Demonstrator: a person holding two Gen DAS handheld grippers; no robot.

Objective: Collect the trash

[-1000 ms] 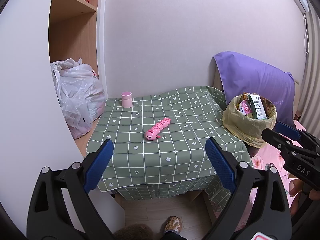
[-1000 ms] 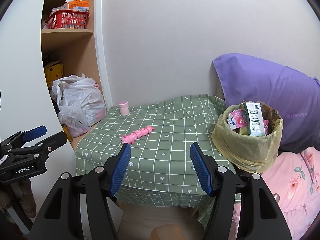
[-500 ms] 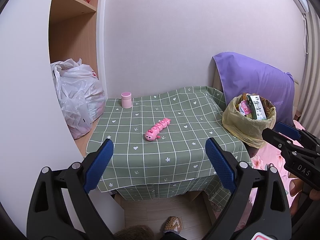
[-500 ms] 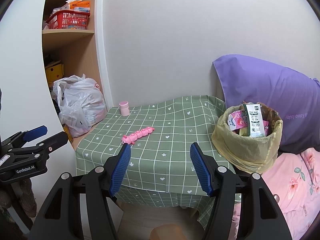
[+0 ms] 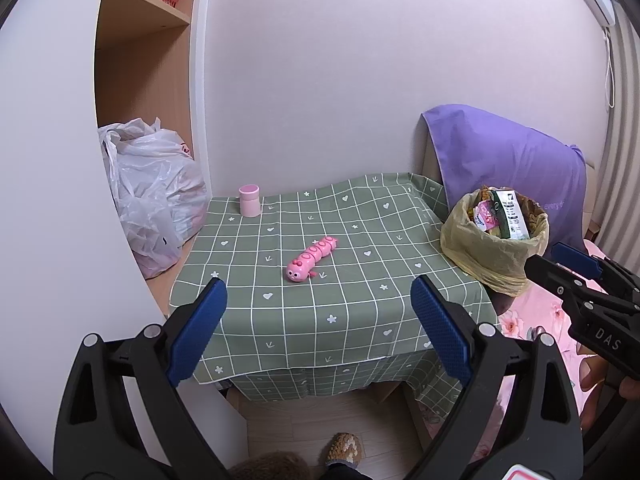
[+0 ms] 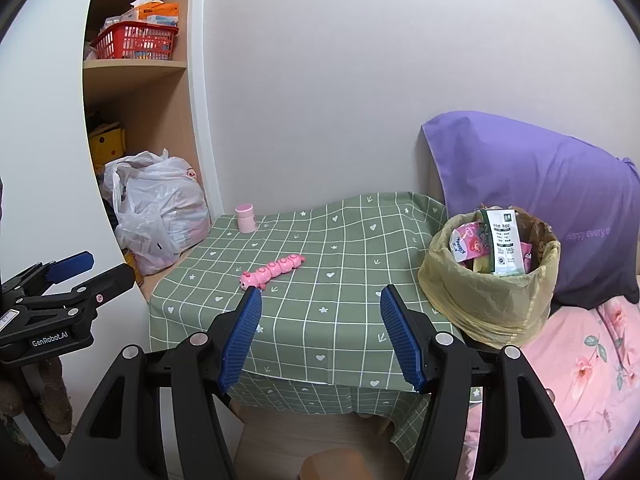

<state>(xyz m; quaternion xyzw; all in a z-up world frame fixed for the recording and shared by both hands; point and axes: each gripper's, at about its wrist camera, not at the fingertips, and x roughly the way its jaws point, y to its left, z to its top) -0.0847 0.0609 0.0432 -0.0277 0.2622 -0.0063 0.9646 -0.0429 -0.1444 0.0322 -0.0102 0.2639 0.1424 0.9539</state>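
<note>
A bin lined with a yellowish bag (image 5: 494, 248) (image 6: 486, 292), full of wrappers and a carton, stands at the right edge of a small table under a green checked cloth (image 5: 352, 312) (image 6: 332, 316). On the cloth lie a pink caterpillar toy (image 5: 311, 258) (image 6: 273, 269) and, at the back left, a pink cup (image 5: 249, 200) (image 6: 245, 218). My left gripper (image 5: 318, 334) hovers open before the table's front edge, nothing between its blue pads. My right gripper (image 6: 320, 334) is likewise open and empty, short of the table. Each shows at the side of the other's view.
A stuffed white plastic bag (image 5: 154, 200) (image 6: 158, 212) sits in the shelf niche left of the table. A red basket (image 6: 134, 42) stands on the shelf above. A purple pillow (image 6: 536, 204) leans behind the bin, pink floral bedding (image 6: 588, 364) lies to the right. A slippered foot (image 5: 344, 450) is below.
</note>
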